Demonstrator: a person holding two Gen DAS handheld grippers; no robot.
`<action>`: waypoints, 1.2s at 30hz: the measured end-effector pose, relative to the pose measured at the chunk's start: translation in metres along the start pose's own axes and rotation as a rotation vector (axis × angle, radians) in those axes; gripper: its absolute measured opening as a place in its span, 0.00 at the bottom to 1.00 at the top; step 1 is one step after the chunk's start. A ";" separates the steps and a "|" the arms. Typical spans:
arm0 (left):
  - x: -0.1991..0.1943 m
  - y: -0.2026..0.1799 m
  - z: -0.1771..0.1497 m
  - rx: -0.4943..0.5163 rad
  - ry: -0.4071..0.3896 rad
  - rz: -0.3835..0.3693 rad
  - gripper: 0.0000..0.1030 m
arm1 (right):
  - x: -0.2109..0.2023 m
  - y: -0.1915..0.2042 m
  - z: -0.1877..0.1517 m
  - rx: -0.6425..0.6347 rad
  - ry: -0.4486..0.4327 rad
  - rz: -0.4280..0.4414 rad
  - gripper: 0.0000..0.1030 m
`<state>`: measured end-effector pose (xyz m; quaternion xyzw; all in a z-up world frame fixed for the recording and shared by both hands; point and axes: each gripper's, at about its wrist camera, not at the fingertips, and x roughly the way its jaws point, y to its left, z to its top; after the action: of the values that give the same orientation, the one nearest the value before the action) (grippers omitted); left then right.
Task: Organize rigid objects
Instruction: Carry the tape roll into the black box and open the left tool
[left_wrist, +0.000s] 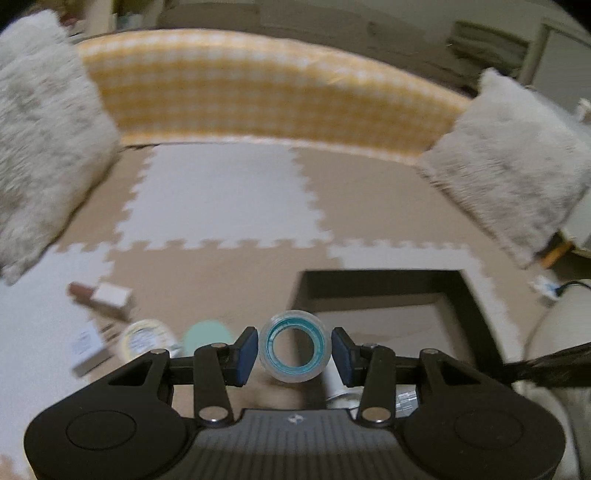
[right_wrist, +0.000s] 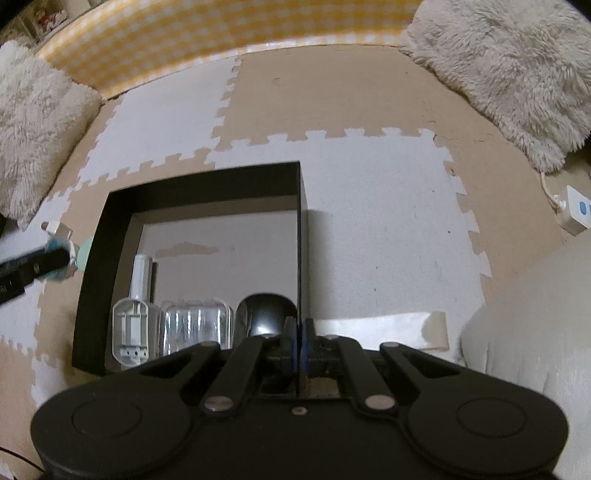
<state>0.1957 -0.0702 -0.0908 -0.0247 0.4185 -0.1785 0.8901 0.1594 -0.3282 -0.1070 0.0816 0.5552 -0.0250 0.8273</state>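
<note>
Right wrist alone shows its gripper (right_wrist: 298, 341) clamping the black box (right_wrist: 301, 221) wall (left gripper (left_wrist: 293, 350) spread around a tape roll (left_wrist: 293, 347)).

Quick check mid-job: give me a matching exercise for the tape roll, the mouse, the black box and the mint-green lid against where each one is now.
Things:
1. tape roll
2. black mouse
3. black box
4. mint-green lid

Places:
A. on the foam mat, outside the box
B. between the left gripper's jaws
C. inside the box
D. one wall pinched in the right gripper's jaws

Pairs: 1-B, 2-C, 3-D, 4-A
</note>
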 end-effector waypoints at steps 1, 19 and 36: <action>0.000 -0.006 0.002 0.005 -0.005 -0.019 0.43 | 0.000 0.000 -0.001 -0.003 0.001 -0.002 0.03; 0.091 -0.089 0.006 -0.041 0.106 -0.305 0.43 | -0.004 0.002 -0.006 -0.008 -0.001 -0.004 0.03; 0.129 -0.089 -0.009 -0.088 0.195 -0.385 0.61 | -0.005 0.006 -0.008 -0.022 0.000 -0.011 0.03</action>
<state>0.2383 -0.1963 -0.1744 -0.1255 0.4974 -0.3281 0.7932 0.1513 -0.3212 -0.1045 0.0694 0.5560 -0.0237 0.8279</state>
